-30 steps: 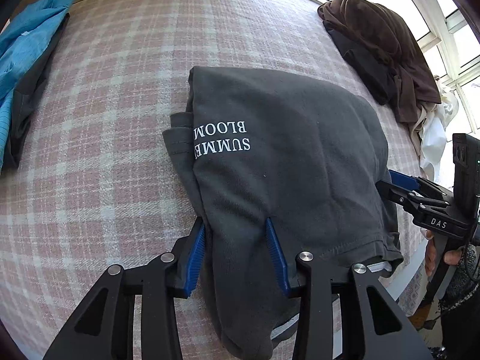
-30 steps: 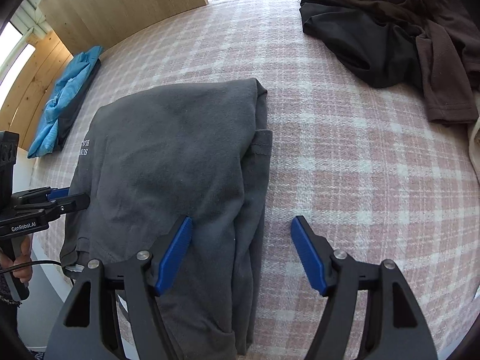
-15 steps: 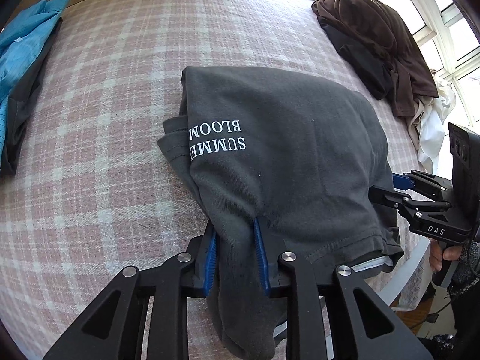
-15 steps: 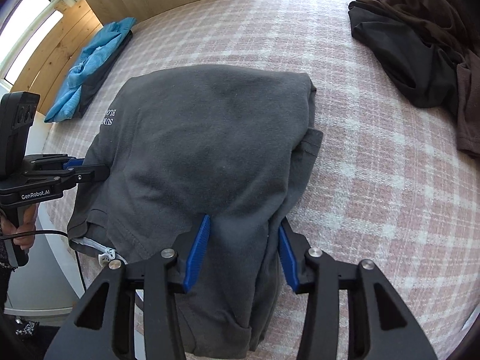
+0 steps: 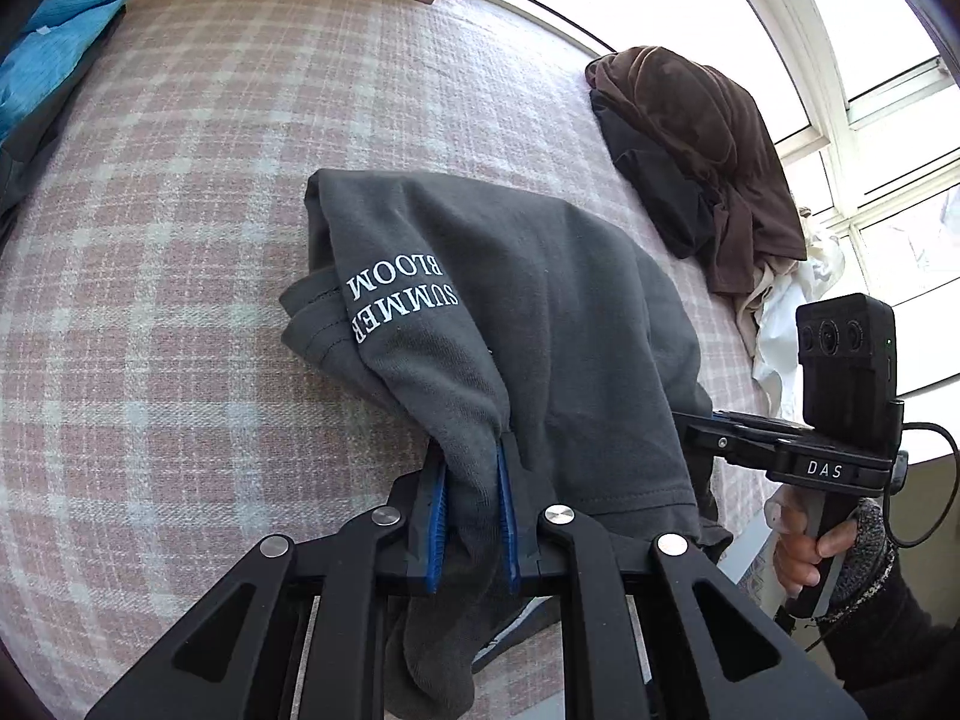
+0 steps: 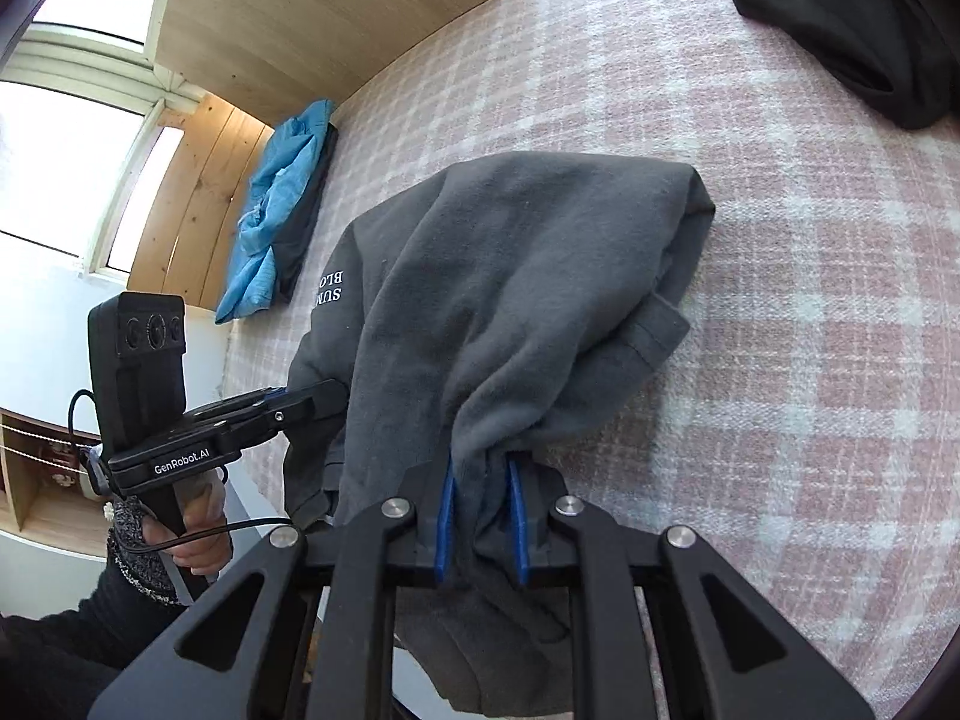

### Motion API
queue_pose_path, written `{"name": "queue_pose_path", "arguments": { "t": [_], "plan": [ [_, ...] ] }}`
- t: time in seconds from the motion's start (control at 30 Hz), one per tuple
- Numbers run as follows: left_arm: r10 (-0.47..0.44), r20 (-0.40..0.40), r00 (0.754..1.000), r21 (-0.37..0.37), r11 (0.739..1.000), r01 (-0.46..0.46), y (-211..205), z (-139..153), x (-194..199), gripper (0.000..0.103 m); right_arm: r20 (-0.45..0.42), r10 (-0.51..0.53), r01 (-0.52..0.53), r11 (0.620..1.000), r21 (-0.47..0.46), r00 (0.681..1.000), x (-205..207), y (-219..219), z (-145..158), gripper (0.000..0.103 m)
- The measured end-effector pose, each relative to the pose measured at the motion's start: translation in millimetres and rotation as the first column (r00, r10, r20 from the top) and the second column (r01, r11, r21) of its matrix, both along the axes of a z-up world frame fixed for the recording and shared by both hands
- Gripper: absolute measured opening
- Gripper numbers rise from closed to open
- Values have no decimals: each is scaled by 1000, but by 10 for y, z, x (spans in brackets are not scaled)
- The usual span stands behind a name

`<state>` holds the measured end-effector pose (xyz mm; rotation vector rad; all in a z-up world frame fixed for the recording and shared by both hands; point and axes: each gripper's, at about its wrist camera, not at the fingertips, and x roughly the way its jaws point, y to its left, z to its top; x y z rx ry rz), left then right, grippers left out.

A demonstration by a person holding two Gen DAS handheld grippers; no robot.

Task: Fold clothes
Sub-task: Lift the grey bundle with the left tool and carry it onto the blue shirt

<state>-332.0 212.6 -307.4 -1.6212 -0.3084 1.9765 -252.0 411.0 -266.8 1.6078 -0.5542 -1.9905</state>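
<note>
**At the near edge of the bed: both grippers pinching the grey shirt**

On the pink plaid bedcover (image 5: 180, 240), the dark grey T-shirt (image 5: 540, 300) lies partly folded, its "SUMMER BLOOM" print upside down toward the left side. Its near end hangs off the edge of the bed.

Left gripper (image 5: 471, 516): blue pads closing on a bunched ridge of the shirt's left near corner; cloth fills the gap and puckers up above it. Right gripper (image 6: 483, 522): the same on the right near corner, jaws closing with a thick gather of fabric between the pads. Each gripper shows in the other's view, out at the shirt's opposite side, held by a hand (image 5: 804, 546) in a knit cuff.

Step in hand, as I judge it: securing the near end for a fold away from the person. The far end rests flat on the cover. Next move likely calls for both corners to rise together, evenly, then travel over to meet the far edge, keeping the cloth taut between the grippers so the sleeves do not spill out.

Hard to make out: how many layers each pinch holds, since the fabric is bunched. The shirt's hanging end is cut off by the gripper frames. A blue garment (image 6: 276, 210) and a brown and black pile (image 5: 690, 150) sit well apart, at the edges.
</note>
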Motion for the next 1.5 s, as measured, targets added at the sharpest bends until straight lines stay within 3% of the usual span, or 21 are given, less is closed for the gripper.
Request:
{"name": "queue_pose_path", "arguments": {
  "t": [0.2, 0.37, 0.43, 0.47, 0.5, 0.53, 0.63, 0.8, 0.9, 1.03, 1.13, 1.37, 1.5],
  "plan": [
    [-44, -48, 998, -51, 998, 42, 277, 79, 162, 13, -37, 88, -82, 989, 125, 995, -69, -266, -5, 17],
    [-27, -64, 998, -112, 994, 19, 6, 65, 218, 15, -49, 120, -99, 944, 315, 991, -50, -291, 61, 43],
    [-28, -71, 997, -156, 988, 17, -7, 58, 216, 16, -61, 135, -106, 931, 350, 989, -31, -287, 62, 52],
    [-30, -68, 997, -172, 985, 17, 4, 30, 208, 17, -50, 133, -111, 942, 315, 990, -36, -258, 29, 52],
    [-31, -65, 997, -184, 983, 18, 15, 4, 199, 17, -32, 129, -116, 958, 261, 991, -47, -218, -16, 45],
    [-32, -61, 998, -170, 985, 21, 28, -18, 190, 17, -14, 113, -108, 973, 204, 993, -64, -172, -51, 22],
    [-20, -47, 999, -98, 995, 16, 4, -23, 176, 14, 27, 74, -76, 995, 65, 997, -109, -61, -106, 20],
    [2, -44, 999, 37, 999, 0, -6, 240, 206, 14, -48, 112, -109, 992, 65, 993, -88, -206, 207, 18],
    [-16, -121, 992, -1, 1000, 16, 58, 533, 244, 14, -112, 140, -128, 986, 105, 984, -139, -403, 456, 18],
    [5, -203, 979, -8, 1000, -6, -170, 862, 192, 14, -188, 165, -144, 983, 117, 968, -305, -711, 802, 18],
    [29, -242, 970, 6, 1000, -28, -558, 1059, 93, 14, -236, 192, -164, 977, 135, 953, -454, -1058, 1005, 18],
    [35, -338, 941, -54, 997, -56, -1466, 1348, -322, 14, -330, 228, -185, 970, 155, 916, -854, -2251, 1331, 18],
    [30, -364, 931, -88, 994, -67, -2218, 1487, -667, 14, -331, 197, -171, 980, 106, 923, -1160, -3007, 1429, 18]
  ]
}}
